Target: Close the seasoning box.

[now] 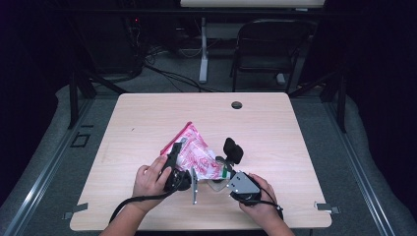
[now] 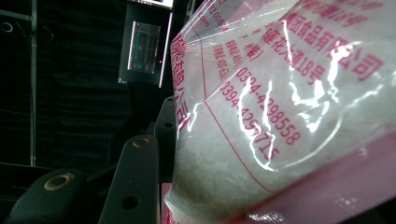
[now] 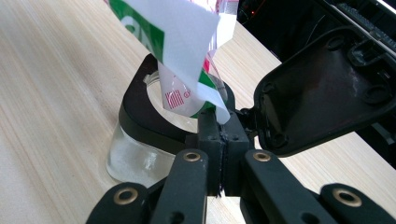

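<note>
**Bag of white grains tipped over an open jar, pour not yet visible**

The right gripper (image 3: 219, 135) is pinching shut on the bag's paper corner (image 3: 187, 51) above the glass jar (image 3: 135, 154), whose black flip lid (image 3: 322, 93) is standing open. The left gripper (image 1: 173, 160) is clamping the pink-printed bag (image 2: 280, 116), lifted and tilted. The jar is looking nearly empty, so filling is mostly ahead.
</note>
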`<state>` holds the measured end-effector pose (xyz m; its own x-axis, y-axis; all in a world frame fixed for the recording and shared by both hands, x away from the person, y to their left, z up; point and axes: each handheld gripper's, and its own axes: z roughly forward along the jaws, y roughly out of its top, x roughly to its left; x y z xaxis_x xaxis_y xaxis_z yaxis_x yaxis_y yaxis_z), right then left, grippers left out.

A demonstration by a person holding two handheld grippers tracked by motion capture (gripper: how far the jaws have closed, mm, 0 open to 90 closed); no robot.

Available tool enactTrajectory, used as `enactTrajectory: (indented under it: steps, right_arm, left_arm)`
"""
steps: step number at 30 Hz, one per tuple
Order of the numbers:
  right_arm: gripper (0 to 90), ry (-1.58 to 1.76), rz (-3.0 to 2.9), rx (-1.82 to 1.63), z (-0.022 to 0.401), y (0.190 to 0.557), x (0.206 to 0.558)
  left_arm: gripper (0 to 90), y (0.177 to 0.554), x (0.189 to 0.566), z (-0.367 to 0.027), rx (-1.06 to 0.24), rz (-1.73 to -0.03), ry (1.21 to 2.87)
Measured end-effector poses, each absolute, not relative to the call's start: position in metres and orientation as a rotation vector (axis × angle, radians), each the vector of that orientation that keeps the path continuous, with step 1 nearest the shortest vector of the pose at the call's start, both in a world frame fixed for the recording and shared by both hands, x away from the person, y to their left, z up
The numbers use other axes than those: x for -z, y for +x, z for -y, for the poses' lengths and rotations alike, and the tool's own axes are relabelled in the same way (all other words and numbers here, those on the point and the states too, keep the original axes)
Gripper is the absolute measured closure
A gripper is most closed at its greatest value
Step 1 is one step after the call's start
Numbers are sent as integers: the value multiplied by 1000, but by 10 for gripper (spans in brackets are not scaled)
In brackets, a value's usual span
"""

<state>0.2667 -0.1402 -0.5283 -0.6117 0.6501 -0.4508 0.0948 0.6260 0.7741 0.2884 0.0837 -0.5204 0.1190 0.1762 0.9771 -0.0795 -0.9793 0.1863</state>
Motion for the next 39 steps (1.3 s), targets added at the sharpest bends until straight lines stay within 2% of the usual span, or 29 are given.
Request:
enactTrajectory:
  steps: [39]
  right_arm:
    - [897,578,-2099,-937,139,266,529]
  left_arm:
    - [638,290,514,-81,-1991,-56,2210]
